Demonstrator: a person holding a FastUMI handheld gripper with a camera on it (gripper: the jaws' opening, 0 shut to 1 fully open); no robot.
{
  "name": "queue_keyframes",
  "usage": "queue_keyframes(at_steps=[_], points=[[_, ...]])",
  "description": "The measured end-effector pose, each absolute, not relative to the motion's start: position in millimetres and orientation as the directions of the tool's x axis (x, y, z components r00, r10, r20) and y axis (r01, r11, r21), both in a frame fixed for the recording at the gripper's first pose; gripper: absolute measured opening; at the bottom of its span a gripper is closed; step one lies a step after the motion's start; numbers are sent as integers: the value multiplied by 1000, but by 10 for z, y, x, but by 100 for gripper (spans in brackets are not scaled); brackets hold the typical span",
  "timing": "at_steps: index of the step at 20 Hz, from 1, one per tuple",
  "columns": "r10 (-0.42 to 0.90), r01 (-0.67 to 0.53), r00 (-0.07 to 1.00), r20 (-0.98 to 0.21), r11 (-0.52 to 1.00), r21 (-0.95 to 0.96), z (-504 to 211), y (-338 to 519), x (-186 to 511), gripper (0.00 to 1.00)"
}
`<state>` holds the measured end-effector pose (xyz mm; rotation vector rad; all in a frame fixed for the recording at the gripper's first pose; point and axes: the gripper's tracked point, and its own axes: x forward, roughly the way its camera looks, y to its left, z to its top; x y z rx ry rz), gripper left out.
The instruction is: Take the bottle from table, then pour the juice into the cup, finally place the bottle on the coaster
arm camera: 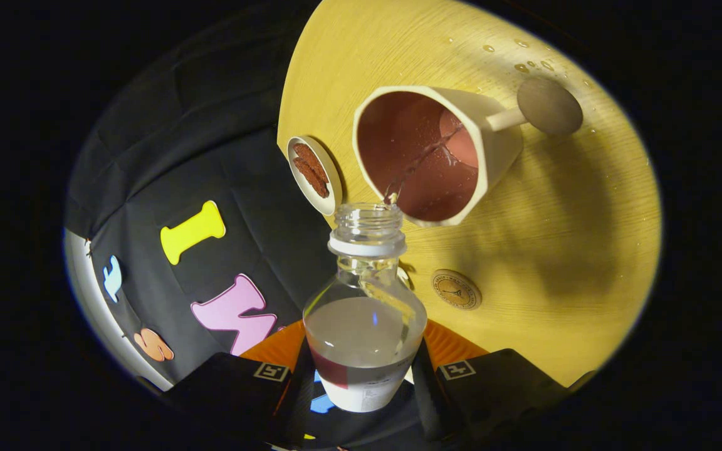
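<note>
Bottle: clear plastic bottle (365,300) with a white neck ring and a label at its base, cap off, sits between the two fingers and is tipped forward, mouth toward the cup.
Tongs: the black two-finger gripper (364,382) pinches the bottle's lower body, one finger pressed on each side.
Juice: pale cloudy liquid fills roughly the lower half of the bottle; a thin stream leaves the mouth and falls into the cup.
Cup: cream cup with a reddish-pink inside (427,156) and a peg handle ending in a round knob, just ahead of the bottle mouth; liquid already pools inside.
Coaster: small round tan coaster with a dark emblem (456,289), beside the bottle's shoulder, bare.
Other: small white dish holding brown pieces (314,175), ahead of the fingers and beside the cup; droplets on the round yellow wooden table (586,238) beyond the cup.
Progress: bottle taken, pouring under way. Left, by my reckoning: stop the pour, right the bottle, set it on the coaster.
</note>
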<state>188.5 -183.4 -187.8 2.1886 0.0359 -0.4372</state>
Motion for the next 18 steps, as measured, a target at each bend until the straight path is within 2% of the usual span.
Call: queue_keyframes(at_steps=[8, 11, 18], points=[[-136, 100, 944, -300, -750, 654, -1791, -1987, 1867, 71], [-165, 34, 947, -275, -801, 598, -1703, -2098, 1860, 71], [-109, 52, 952, -287, -864, 500, -1637, -2105, 1862, 71]])
